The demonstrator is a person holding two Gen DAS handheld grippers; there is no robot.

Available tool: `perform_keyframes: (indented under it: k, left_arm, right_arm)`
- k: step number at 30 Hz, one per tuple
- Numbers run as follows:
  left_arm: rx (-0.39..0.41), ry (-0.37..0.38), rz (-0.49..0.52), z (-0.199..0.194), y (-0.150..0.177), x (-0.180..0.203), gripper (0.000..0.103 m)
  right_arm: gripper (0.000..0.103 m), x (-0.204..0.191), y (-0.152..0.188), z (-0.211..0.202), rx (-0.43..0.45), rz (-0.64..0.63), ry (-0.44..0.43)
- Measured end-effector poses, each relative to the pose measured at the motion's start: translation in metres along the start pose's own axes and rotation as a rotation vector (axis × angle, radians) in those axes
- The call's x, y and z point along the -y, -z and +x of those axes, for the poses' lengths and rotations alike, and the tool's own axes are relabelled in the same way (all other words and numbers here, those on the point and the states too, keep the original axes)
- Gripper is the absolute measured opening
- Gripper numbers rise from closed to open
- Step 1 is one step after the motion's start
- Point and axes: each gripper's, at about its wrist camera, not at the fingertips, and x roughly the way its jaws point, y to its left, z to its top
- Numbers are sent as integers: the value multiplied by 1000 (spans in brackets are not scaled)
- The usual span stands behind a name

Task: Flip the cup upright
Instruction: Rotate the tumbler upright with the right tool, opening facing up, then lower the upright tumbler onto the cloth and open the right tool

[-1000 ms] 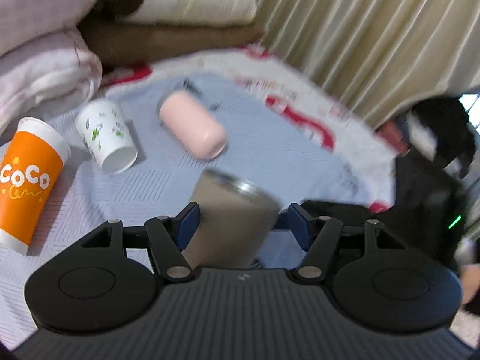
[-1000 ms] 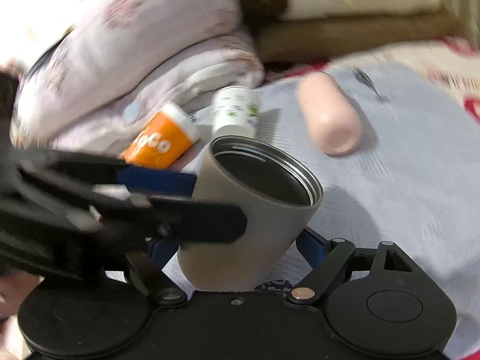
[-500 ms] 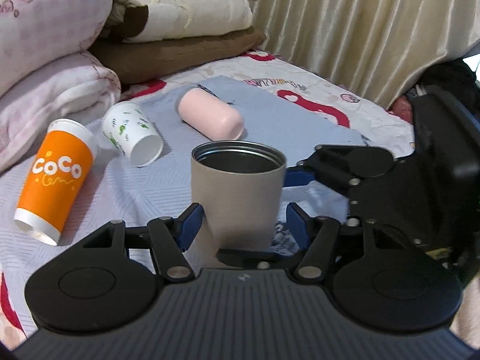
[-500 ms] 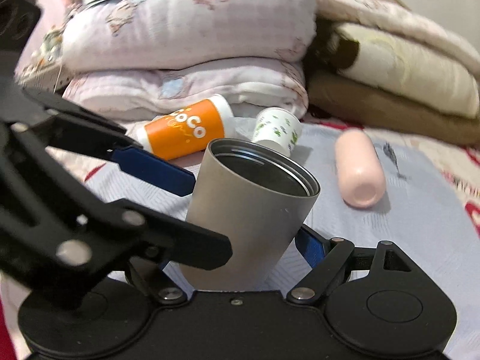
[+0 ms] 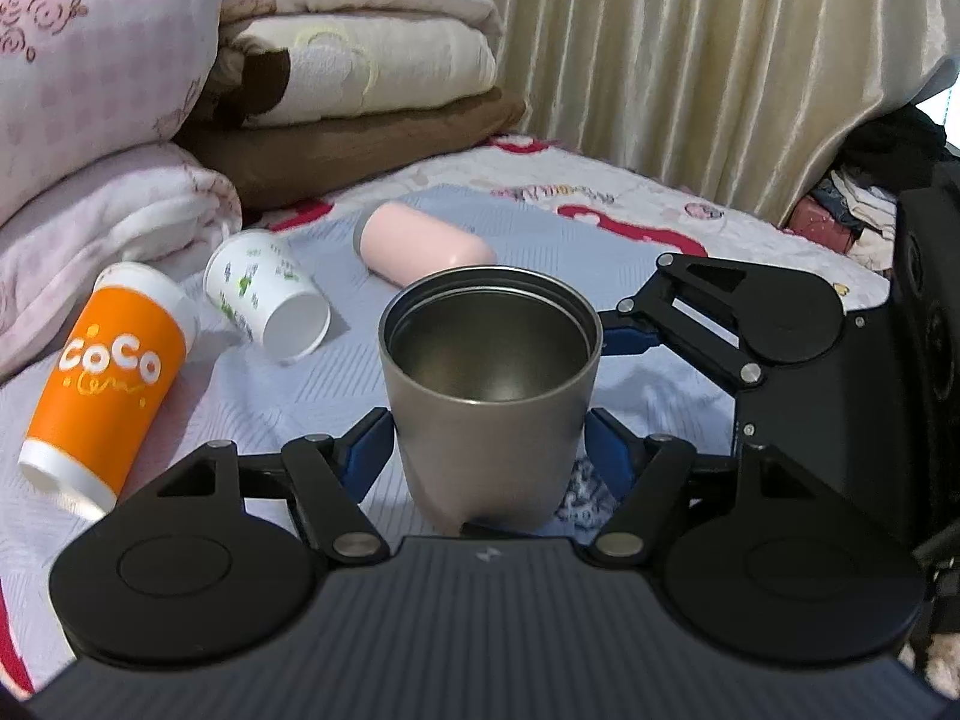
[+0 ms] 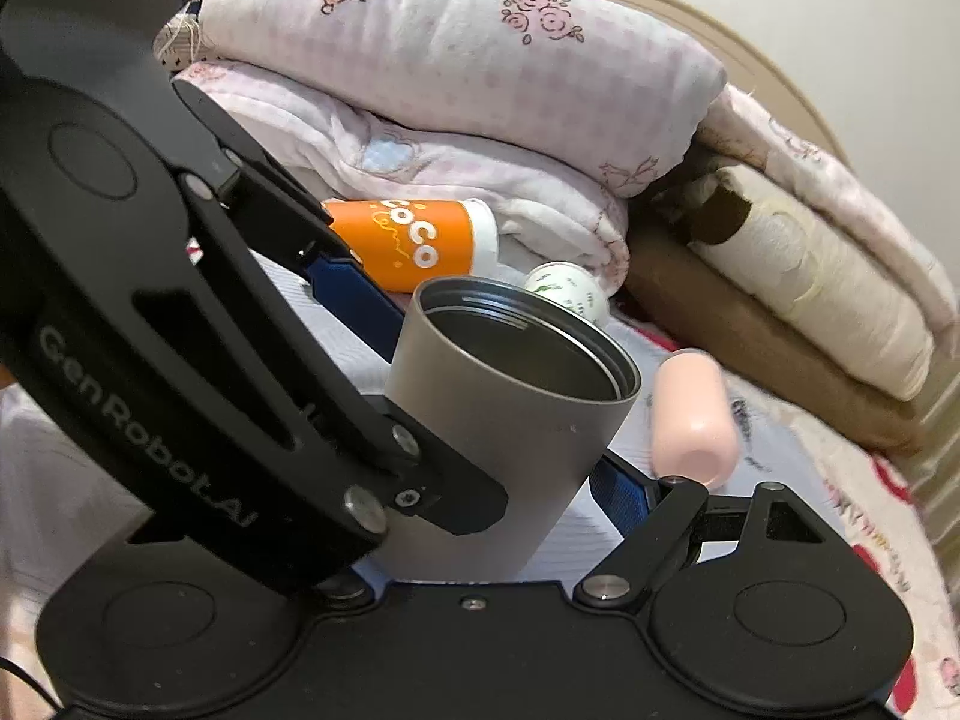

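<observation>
A grey metal cup (image 5: 489, 396) stands mouth up on the blue bed sheet (image 5: 288, 396), between the fingers of both grippers. My left gripper (image 5: 489, 450) has its blue pads close on both sides of the cup's lower body; contact is unclear. My right gripper (image 6: 516, 468) surrounds the cup (image 6: 510, 414) from the other side; its right pad (image 6: 621, 495) stands just off the wall. In the right wrist view the cup looks tilted and the left gripper's body hides its left side.
An orange "CoCo" cup (image 5: 102, 384), a white printed paper cup (image 5: 270, 306) and a pink tumbler (image 5: 420, 246) lie on their sides behind. Folded quilts (image 5: 120, 120) are stacked at the back left, a curtain (image 5: 690, 60) at the back right.
The grey cup has gone from tilted to upright on the sheet. Both grippers have come closer around it, and the left view has dropped and steadied.
</observation>
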Motion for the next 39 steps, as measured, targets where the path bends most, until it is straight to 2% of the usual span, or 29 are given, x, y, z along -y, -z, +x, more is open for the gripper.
perform_keyframes:
  k: [3, 6, 9, 14, 20, 23, 26, 29, 35, 39]
  left_arm:
    - [27, 8, -6, 7, -3, 1, 69]
    - [28, 26, -27, 16, -1, -1, 69]
    - [47, 23, -41, 18, 1, 0, 70]
    - [27, 32, -92, 19, 0, -1, 70]
    - [27, 19, -192, 25, -2, -3, 73]
    - [11, 19, -197, 22, -2, 0, 75]
    - [-16, 30, -231, 17, -1, -1, 78]
    - [-16, 4, -242, 7, -4, 2, 78]
    - [-18, -52, -225, -30, -16, 9, 78]
    - [-8, -66, -237, -62, -17, 19, 78]
  right_arm:
    - [87, 3, 2, 1, 17, -18, 57]
    - [87, 10, 5, 5, -10, 27, 46]
    - [87, 12, 8, 9, 2, 49, 44]
    - [87, 13, 6, 11, -26, 75, 31]
    - [86, 24, 5, 17, -81, 244, -6]
    - [86, 25, 5, 19, -116, 292, -12]
    - [88, 24, 5, 18, -154, 328, -7]
    - [89, 24, 1, 13, -183, 370, 76]
    - [90, 32, -10, -17, -177, 430, 119]
    - [90, 42, -6, -47, -200, 589, 126]
